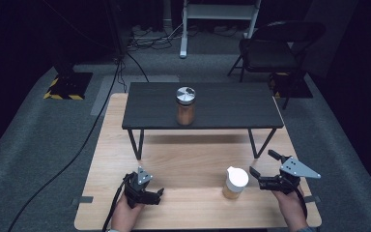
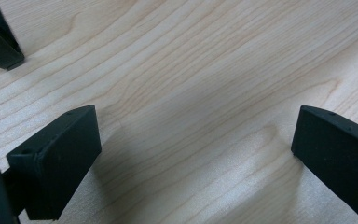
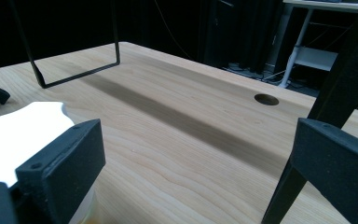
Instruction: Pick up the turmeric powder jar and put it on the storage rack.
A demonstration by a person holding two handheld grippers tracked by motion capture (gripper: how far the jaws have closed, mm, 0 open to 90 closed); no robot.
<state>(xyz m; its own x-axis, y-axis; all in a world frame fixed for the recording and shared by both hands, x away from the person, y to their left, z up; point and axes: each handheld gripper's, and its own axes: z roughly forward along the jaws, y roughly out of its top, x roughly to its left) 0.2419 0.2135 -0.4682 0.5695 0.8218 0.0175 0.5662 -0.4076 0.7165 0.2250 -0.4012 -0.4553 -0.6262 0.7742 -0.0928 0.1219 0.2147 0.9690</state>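
1. Table [image 1: 198, 159]: light wood, centre to bottom of the high view, bearing all else.
2. Shelf [image 1: 203, 104]: dark, on thin legs, upper centre; raised, probably to serve as a second level.
3. Steel-lidded jar [image 1: 185, 106]: upright on shelf, well apart from both grippers.
4. White-lidded jar [image 1: 235, 182]: lower right of centre, upright, long axis vertical, lid up; likely next to be grasped.
5. Right gripper [image 1: 260, 165]: jaws wide, just right of that jar, empty.
6. Left gripper [image 1: 160, 193]: lower left, jaws wide over bare wood, idle.

The table [image 1: 193, 159] is pale, smooth wood with visible grain, the shelf [image 1: 222, 106] matt dark, the near jar's lid [image 1: 237, 177] glossy white plastic.
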